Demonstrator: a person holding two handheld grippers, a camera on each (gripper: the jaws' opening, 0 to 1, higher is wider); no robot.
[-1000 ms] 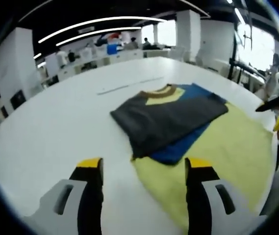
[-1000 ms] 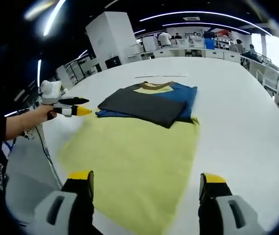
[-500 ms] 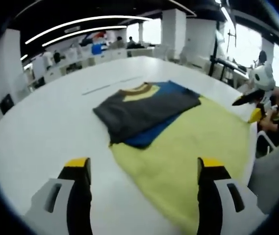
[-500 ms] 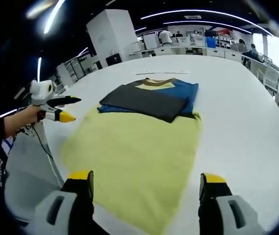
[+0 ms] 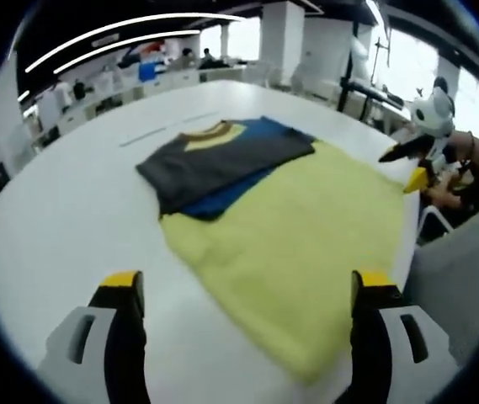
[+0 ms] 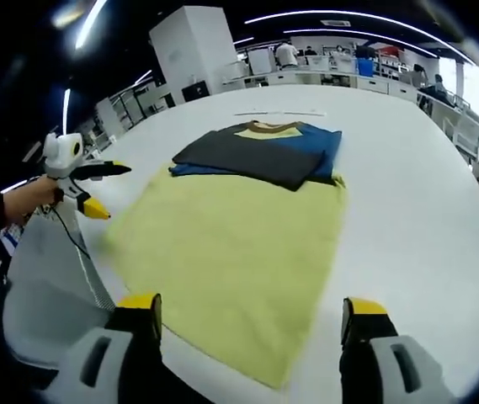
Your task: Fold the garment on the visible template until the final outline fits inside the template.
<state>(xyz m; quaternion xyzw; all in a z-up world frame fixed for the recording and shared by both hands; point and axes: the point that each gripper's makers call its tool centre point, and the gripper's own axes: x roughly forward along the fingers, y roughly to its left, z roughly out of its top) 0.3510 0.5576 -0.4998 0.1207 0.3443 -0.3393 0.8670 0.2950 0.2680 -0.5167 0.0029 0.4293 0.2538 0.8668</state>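
Observation:
A folded garment [image 5: 222, 164], dark grey over blue with a yellow collar panel, lies flat across the far end of a large yellow template sheet [image 5: 306, 236] on the white table. In the left gripper view my left gripper [image 5: 247, 286] is open and empty, near the sheet's near corner. My right gripper [image 5: 407, 166] is at the sheet's right side, held in a hand, its jaws apart. In the right gripper view the garment [image 6: 260, 154] lies beyond the yellow sheet [image 6: 231, 236]. My right gripper [image 6: 251, 307] hangs open above the sheet's near edge. The left gripper [image 6: 87, 181] is at the left.
The round white table [image 6: 424, 194] has bare room on both sides of the sheet. A thin pale strip [image 6: 277, 113] lies beyond the garment. A grey chair back [image 6: 50, 278] stands at the table's edge. Desks and people are far behind.
My left gripper's jaws have spread wider, and its view has swung so the garment sits further left. In the right gripper view the left gripper has dropped lower. The garment has not moved.

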